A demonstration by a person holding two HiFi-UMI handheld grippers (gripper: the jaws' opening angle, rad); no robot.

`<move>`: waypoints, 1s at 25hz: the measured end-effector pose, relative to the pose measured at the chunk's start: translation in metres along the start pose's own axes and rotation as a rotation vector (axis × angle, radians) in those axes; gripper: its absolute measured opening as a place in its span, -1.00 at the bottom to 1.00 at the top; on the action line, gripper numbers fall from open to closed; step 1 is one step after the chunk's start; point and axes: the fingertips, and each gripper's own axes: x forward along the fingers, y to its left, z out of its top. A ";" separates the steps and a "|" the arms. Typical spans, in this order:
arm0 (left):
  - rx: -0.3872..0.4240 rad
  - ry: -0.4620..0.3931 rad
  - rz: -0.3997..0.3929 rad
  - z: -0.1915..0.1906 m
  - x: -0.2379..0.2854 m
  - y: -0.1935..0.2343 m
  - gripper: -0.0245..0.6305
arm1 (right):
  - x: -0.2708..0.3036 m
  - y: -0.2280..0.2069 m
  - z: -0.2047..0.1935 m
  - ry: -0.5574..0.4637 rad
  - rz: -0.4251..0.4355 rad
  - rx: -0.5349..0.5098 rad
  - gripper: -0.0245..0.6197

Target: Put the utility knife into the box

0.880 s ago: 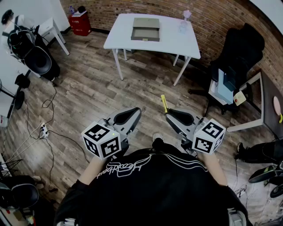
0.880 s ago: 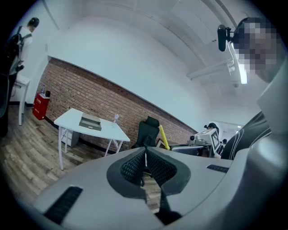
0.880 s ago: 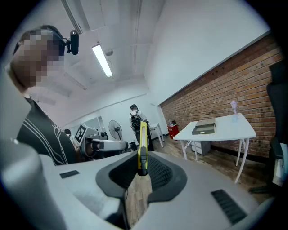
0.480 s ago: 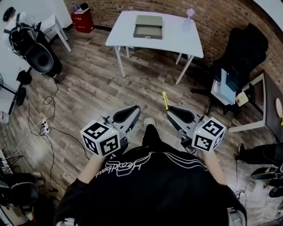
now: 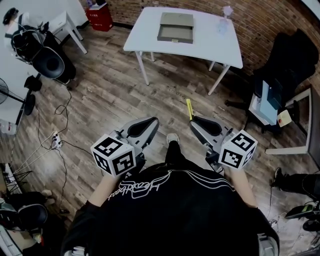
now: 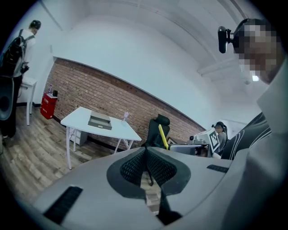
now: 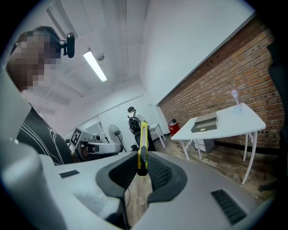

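Wooden flooring (image 5: 110, 95) extended to a brick wall (image 5: 270, 15). In front of the wall, a white table (image 5: 210, 42) carried the box (image 5: 175, 27). We held both grippers low over the floor, well apart from the table. The right gripper (image 5: 193, 120) was clamped on the utility knife (image 5: 189, 108). Its jaws stood narrowly parted, pads pressing on the yellow body, which projected forward beyond the jaw tips. The left gripper (image 5: 151, 122) had its jaws brought together, with nothing between them.
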 end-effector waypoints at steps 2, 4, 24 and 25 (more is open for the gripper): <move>-0.012 0.006 0.013 0.005 0.017 0.016 -0.82 | 0.011 -0.023 0.007 0.004 -0.003 0.012 -0.71; -0.032 0.017 0.029 0.011 0.035 0.035 -0.82 | 0.024 -0.046 0.014 0.013 -0.009 0.026 -0.71; -0.046 0.088 0.053 0.103 0.189 0.142 -0.82 | 0.113 -0.217 0.095 0.080 -0.001 0.057 -0.71; -0.043 0.086 0.055 0.107 0.192 0.144 -0.82 | 0.115 -0.221 0.098 0.081 -0.005 0.054 -0.71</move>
